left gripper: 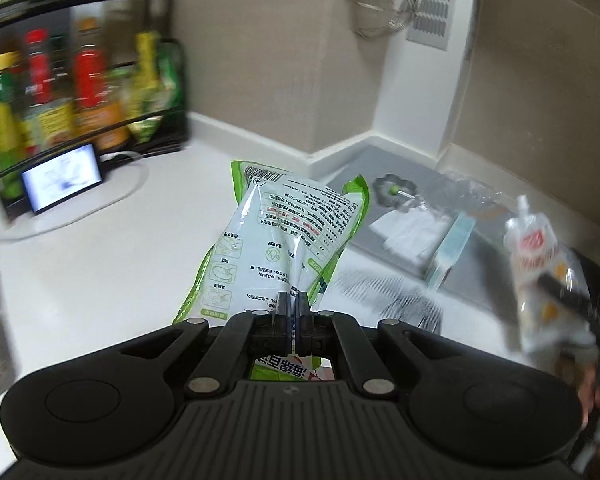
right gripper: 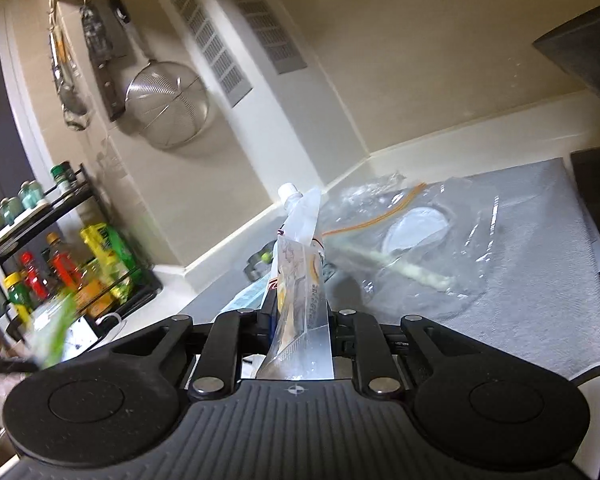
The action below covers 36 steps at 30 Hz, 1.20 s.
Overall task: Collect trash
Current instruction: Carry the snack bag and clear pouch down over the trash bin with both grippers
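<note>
My left gripper (left gripper: 294, 300) is shut on a green-and-white food packet (left gripper: 284, 236) and holds it up above the white counter (left gripper: 100, 264). My right gripper (right gripper: 300, 312) is shut on a clear spouted drink pouch (right gripper: 300, 264) with a white cap; the pouch stands upright between the jaws. The same pouch (left gripper: 544, 276) shows blurred at the right of the left wrist view. The green packet shows as a blur (right gripper: 54, 332) at the left of the right wrist view.
A grey mat (right gripper: 540, 280) holds a clear zip bag (right gripper: 420, 240) with a white lid and a pale stick inside. A blue face mask (left gripper: 452, 252), white paper (left gripper: 412, 232) and a grey flower-shaped brush (left gripper: 392, 192) lie there too. A black bottle rack (left gripper: 60, 92) and a small screen (left gripper: 62, 178) stand at the left.
</note>
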Available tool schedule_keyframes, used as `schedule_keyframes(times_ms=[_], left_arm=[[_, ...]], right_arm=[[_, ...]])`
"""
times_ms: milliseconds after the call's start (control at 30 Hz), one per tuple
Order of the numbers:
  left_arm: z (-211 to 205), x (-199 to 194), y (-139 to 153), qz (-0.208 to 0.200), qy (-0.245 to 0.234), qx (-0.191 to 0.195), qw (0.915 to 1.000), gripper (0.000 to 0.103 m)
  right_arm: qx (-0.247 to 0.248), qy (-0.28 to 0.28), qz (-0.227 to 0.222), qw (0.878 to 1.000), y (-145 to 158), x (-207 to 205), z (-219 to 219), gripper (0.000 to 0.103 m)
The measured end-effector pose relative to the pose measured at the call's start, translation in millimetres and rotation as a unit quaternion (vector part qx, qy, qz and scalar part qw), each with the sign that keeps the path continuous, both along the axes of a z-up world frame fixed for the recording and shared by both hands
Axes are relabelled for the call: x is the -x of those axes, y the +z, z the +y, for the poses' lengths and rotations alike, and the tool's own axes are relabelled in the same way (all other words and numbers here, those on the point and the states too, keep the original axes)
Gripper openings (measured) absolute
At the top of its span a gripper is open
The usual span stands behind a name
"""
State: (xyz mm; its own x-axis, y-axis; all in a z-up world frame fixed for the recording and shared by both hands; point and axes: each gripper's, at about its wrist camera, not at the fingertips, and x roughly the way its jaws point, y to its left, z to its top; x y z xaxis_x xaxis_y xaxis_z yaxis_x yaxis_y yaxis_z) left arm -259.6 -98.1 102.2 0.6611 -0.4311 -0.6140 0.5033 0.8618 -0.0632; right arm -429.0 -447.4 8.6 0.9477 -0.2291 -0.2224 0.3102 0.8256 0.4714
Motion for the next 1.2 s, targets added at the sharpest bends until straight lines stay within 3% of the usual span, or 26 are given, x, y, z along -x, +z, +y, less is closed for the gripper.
schedule_keyframes(times_ms=[133, 300, 433, 633, 833, 1000, 1200], left_arm=[[54, 34, 3, -0.024, 0.022, -0.004, 0.9995, 0.001], [102, 70, -1, -0.029, 0.039, -0.007, 0.9988, 0.001], [122, 90, -18, -0.009, 0.035, -0.005, 0.9993, 0.001], [128, 115, -57, 0.013, 0.013, -0.02, 0.9996, 0.001], [128, 130, -92, 0.036, -0.006, -0.05, 0.9981, 0.001], [125, 142, -111, 0.034, -0.013, -0.077, 0.9964, 0.001], [125, 151, -120, 0.036, -0.019, -0.079, 0.996, 0.001]], right_arm=[[0.018, 0.006, -0.012, 1.0, 2, 1, 6, 0.019], [0.075, -0.015, 0.014, 0.997, 12, 16, 44, 0.018], [0.119, 0.009, 0.007, 0.993, 18, 42, 89, 0.018], [0.137, 0.06, 0.005, 0.989, 25, 88, 149, 0.018], [0.116, 0.108, 0.02, 0.987, 17, 119, 191, 0.018], [0.091, 0.133, 0.071, 0.984, -8, 124, 219, 0.018], [0.076, 0.163, 0.13, 0.975, -38, 121, 251, 0.018]])
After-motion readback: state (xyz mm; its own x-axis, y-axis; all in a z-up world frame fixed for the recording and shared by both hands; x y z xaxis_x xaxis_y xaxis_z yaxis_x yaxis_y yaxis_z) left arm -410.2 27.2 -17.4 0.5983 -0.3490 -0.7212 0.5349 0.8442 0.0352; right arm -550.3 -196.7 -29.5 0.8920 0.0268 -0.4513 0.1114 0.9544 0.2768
